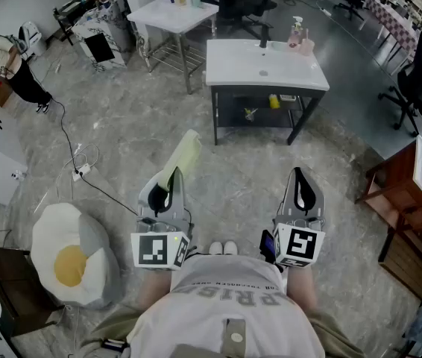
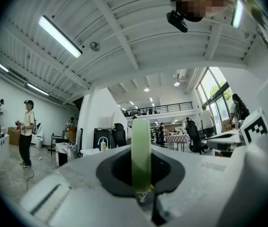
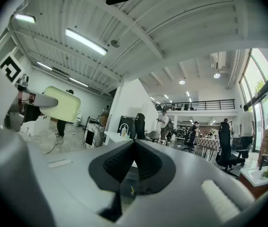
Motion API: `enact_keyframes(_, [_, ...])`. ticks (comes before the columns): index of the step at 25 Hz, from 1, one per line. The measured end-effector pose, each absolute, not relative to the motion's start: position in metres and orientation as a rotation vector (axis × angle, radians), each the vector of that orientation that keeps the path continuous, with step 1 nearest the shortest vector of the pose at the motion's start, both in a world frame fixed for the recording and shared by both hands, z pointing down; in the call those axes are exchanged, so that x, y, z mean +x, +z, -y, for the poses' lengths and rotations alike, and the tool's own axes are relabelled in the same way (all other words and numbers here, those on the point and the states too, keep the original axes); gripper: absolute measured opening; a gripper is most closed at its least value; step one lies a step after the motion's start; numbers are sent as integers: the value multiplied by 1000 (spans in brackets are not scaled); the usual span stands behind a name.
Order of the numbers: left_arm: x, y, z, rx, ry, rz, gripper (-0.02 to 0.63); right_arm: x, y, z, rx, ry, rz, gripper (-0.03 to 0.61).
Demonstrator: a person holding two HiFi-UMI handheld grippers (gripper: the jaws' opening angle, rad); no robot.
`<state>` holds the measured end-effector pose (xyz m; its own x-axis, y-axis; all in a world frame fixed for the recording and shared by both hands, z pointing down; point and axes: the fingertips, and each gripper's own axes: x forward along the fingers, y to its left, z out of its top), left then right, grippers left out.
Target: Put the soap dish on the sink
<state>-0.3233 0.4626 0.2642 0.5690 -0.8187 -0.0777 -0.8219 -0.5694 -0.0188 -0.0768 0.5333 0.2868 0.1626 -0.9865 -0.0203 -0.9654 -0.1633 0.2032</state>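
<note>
Head view, left tool clamped on soap dish jutting forward, right tool closed, empty, sink well ahead

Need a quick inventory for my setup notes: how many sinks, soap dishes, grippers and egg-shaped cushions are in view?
Sinks: 2, the near sink and the far sink
Soap dish: 1, pinched in the fingers of the left gripper
Grippers: 2, the left gripper and the right gripper
Egg-shaped cushion: 1
Total: 6
</note>
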Motion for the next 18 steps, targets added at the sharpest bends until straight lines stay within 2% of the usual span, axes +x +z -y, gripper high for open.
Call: enact_keyframes(18, [-321, 275, -469, -2742, 65, -1431, 20, -78, 295, -544, 2248, -202, 1920, -2])
